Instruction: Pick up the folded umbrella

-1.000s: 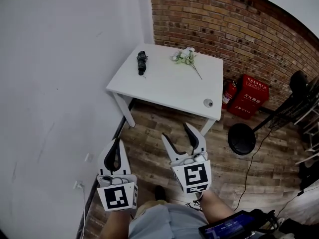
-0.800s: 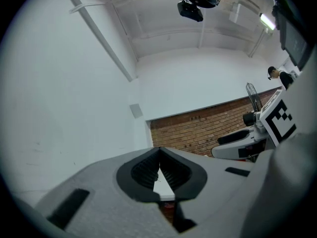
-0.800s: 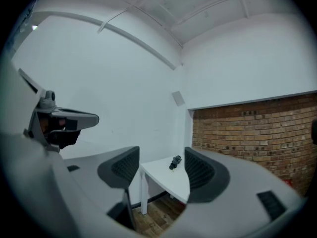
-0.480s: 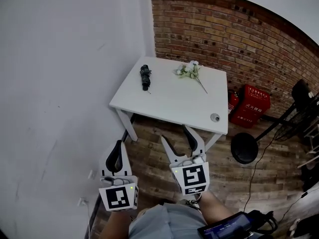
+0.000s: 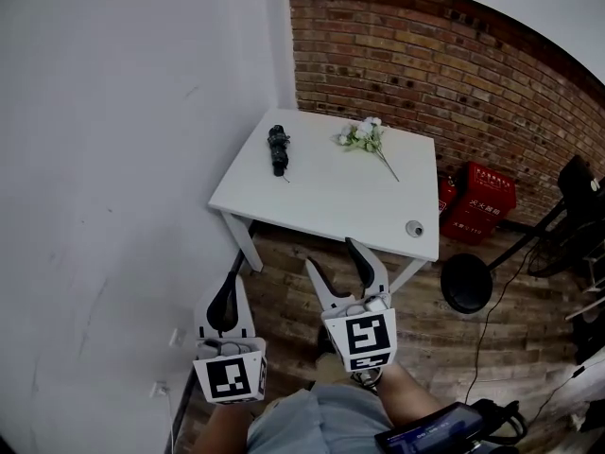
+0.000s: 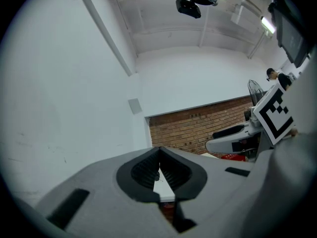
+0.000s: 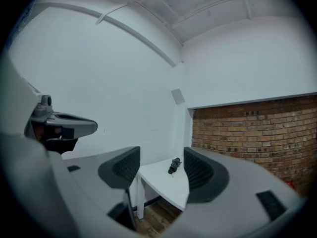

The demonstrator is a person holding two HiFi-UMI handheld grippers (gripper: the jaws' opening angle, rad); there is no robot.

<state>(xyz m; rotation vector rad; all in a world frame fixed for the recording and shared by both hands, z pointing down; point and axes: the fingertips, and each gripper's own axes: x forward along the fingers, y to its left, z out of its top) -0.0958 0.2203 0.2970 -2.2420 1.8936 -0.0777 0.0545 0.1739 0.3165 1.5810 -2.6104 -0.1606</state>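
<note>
The small black folded umbrella [image 5: 277, 149] is lying on the white square table [image 5: 321, 201], well ahead of both grippers yet drawing nearer: the person is approaching, with the right gripper [image 5: 333, 253] travelling spread and empty, the left gripper [image 5: 230, 287] pressed together, so the grasp is still waiting

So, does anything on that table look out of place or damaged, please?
Nothing looks spilled or damaged. The folded umbrella and flower sprig lie flat on the white table; only a small round object sits close to its near right corner.

table [image 5: 331, 192] 1 | folded umbrella [image 5: 277, 148] 1 | flower bunch [image 5: 362, 137] 1 | left gripper [image 5: 231, 276] + right gripper [image 5: 330, 252] = 2
</note>
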